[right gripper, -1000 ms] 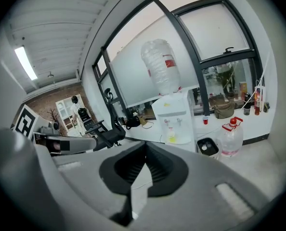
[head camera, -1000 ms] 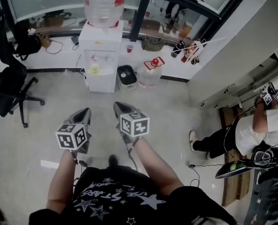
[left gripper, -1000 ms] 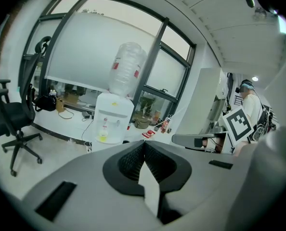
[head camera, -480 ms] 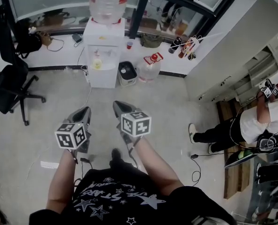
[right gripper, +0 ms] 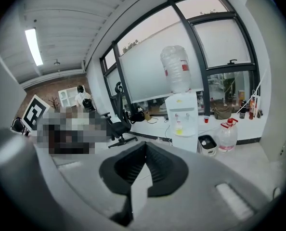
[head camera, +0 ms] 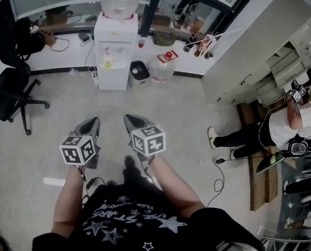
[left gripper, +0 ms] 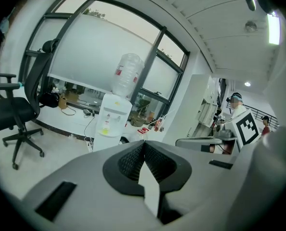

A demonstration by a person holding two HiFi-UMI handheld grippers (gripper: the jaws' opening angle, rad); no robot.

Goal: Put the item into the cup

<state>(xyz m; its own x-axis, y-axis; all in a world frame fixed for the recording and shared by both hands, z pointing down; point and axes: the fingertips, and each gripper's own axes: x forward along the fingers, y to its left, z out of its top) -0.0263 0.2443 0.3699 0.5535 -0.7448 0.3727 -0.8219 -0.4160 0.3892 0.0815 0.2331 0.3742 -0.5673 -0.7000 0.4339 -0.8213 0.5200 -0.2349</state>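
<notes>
In the head view my left gripper (head camera: 92, 122) and right gripper (head camera: 129, 118) are held side by side in front of the person's torso, above the tiled floor. Both are shut with nothing between the jaws. The left gripper view shows its jaws (left gripper: 143, 143) closed tip to tip, and the right gripper view shows the same for its jaws (right gripper: 145, 146). No table and no item to pick up are in sight. A small red cup (head camera: 141, 43) stands on the low ledge beside the water dispenser (head camera: 115, 51), far from both grippers.
A black office chair (head camera: 9, 95) stands at the left. A water jug (head camera: 163, 69) and a small bin (head camera: 140, 73) sit on the floor by the dispenser. A white cabinet (head camera: 260, 51) and a seated person (head camera: 281, 135) are at the right; cables lie on the floor.
The head view has tilted, so the room has slid up and left. Both grippers stay shut and keep nearly the same place before the torso.
</notes>
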